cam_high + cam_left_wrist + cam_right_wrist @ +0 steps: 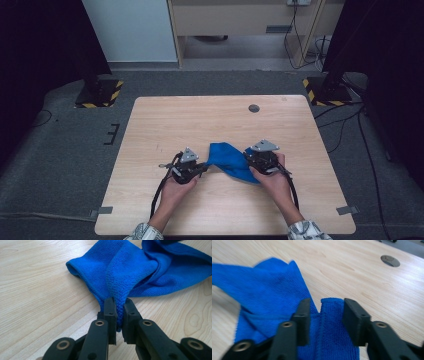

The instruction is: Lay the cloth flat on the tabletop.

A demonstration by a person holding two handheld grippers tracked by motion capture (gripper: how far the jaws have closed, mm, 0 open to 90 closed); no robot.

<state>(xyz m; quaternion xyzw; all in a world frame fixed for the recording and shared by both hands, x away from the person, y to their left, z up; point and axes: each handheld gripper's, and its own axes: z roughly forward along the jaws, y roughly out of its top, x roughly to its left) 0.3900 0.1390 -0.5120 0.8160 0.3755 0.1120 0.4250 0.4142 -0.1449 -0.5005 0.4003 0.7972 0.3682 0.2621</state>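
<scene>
High view showed your cloth [229,161] lying crumpled on the tabletop [165,120], nearer the near edge than the far one and about midway between the left and right edges. Your left gripper [204,168] met its left end and your right gripper [248,156] its right end, each held in a hand. Left gripper view had your fingers [110,311] closed tight on a bunched corner of the cloth [130,270], the rest fanning out flat across the wood. Right gripper view had your fingers [303,315] parted, a fold of cloth [262,287] standing between them without being pinched. A grey round cap [254,108] sat toward the far right corner.
</scene>
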